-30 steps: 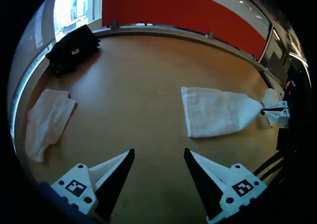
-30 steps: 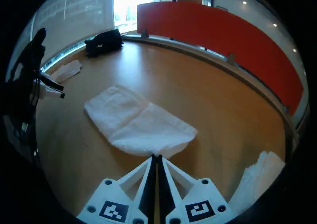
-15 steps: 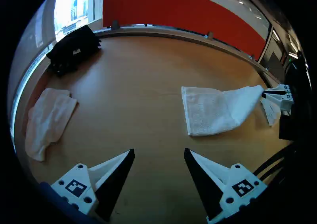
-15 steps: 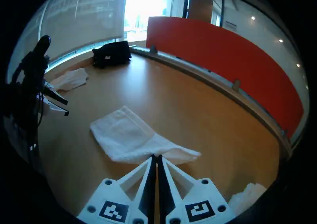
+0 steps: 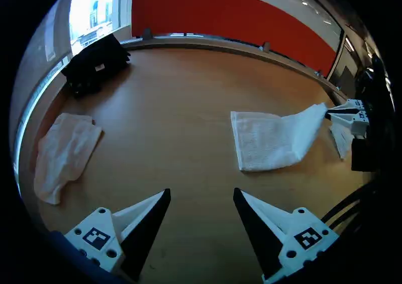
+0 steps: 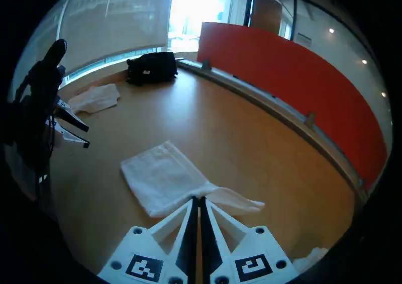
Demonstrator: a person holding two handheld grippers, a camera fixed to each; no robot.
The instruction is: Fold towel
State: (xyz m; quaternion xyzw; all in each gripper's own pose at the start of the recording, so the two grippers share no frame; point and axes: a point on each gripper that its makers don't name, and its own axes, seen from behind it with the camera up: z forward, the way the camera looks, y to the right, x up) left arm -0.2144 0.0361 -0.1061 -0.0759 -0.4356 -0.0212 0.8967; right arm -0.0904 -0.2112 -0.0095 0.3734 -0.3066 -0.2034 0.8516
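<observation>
Our right gripper, jaws pinching the towel edge, has lifted it off the desk, likely starting a fold; our left gripper waits, jaws spread.

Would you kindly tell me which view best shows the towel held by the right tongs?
The left gripper view: it shows the whole towel side-on, flat on the table with one corner raised in the right tongs. The right gripper view shows the towel from above, its gripped corner hidden behind those tongs.
</observation>
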